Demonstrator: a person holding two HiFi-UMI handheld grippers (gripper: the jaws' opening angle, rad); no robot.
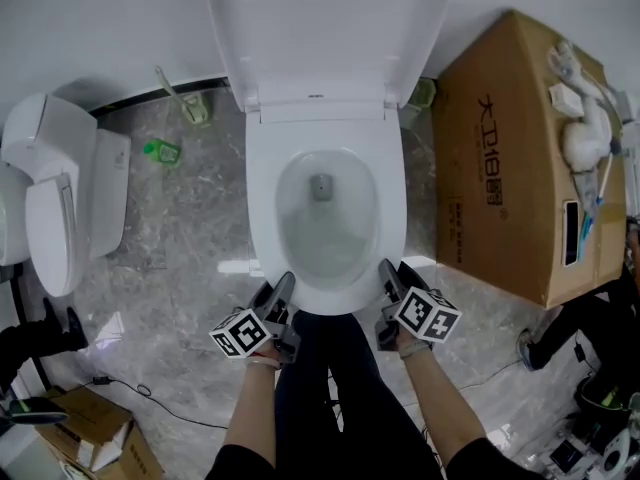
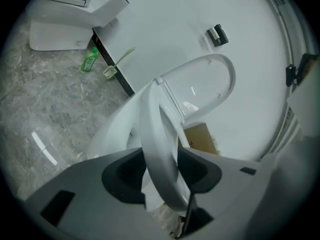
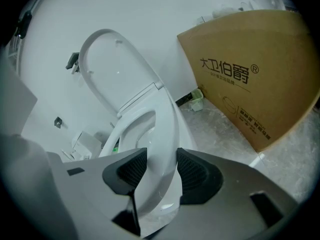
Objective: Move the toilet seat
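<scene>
A white toilet stands against the wall with its lid (image 1: 325,28) tipped up. Its seat ring (image 1: 262,198) lies around the bowl (image 1: 320,230), and both grippers grip the ring's front edge. My left gripper (image 1: 283,286) is shut on the front left of the ring. In the left gripper view the seat (image 2: 160,144) runs between the pads of that gripper (image 2: 160,171), lifted a little off the bowl rim. My right gripper (image 1: 392,276) is shut on the front right. In the right gripper view the seat (image 3: 162,129) sits between the ribbed pads of that gripper (image 3: 161,171), with the lid (image 3: 107,64) behind.
A large cardboard box (image 1: 510,158) stands close on the toilet's right. A second toilet (image 1: 60,198) is at the left, with a green bottle (image 1: 160,150) and a toilet brush (image 1: 190,103) by the wall. Small boxes (image 1: 90,433) and a cable lie at the lower left.
</scene>
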